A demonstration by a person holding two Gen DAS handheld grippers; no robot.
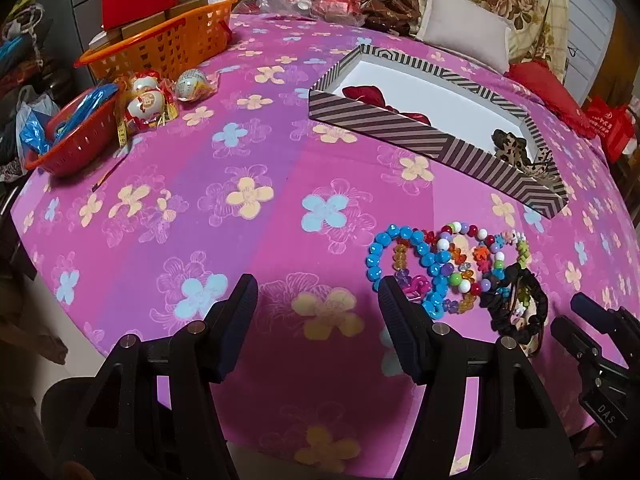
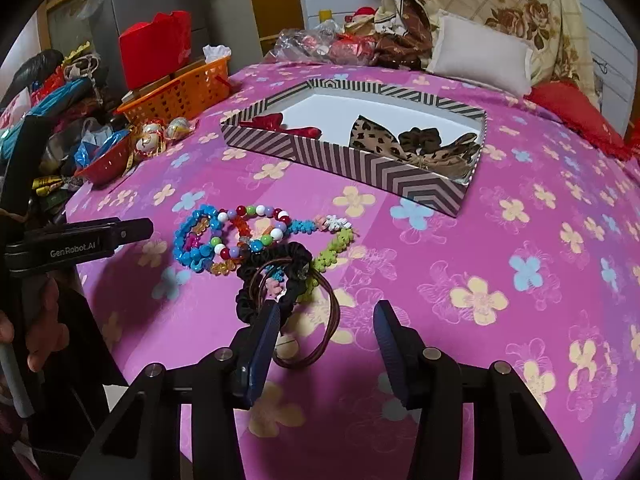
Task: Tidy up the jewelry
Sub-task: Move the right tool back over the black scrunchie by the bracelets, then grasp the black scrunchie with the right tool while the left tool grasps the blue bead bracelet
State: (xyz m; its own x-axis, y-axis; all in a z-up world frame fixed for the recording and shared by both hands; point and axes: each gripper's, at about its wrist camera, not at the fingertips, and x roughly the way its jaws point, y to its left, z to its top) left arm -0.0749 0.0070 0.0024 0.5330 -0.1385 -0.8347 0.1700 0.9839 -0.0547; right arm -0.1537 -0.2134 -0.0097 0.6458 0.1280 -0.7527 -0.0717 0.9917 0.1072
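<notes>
The task was judged partly complete. The striped box point(image 2: 384, 184) already held four fabric pieces: one red bow point(image 2: 280, 124), two leopard-print bows point(image 2: 372, 136) and one dark scrunchie point(image 2: 420, 136). Outstanding on the tabletop point(image 2: 520, 220) lay a tangled cluster just in front of the box: a blue bead bracelet point(image 1: 384, 256), a multicoloured bead bracelet point(image 1: 464, 256), a flower-bead strand point(image 2: 336, 236), a black scrunchie point(image 2: 280, 276) and brown hair ties point(image 2: 328, 328); exact count uncertain where strands overlapped. The left hand-held gripper point(image 1: 316, 312) stood released, empty, beside the beads. The right hand-held gripper point(image 2: 326, 336) was likewise spread, straddling the brown ties, grasping nothing.
</notes>
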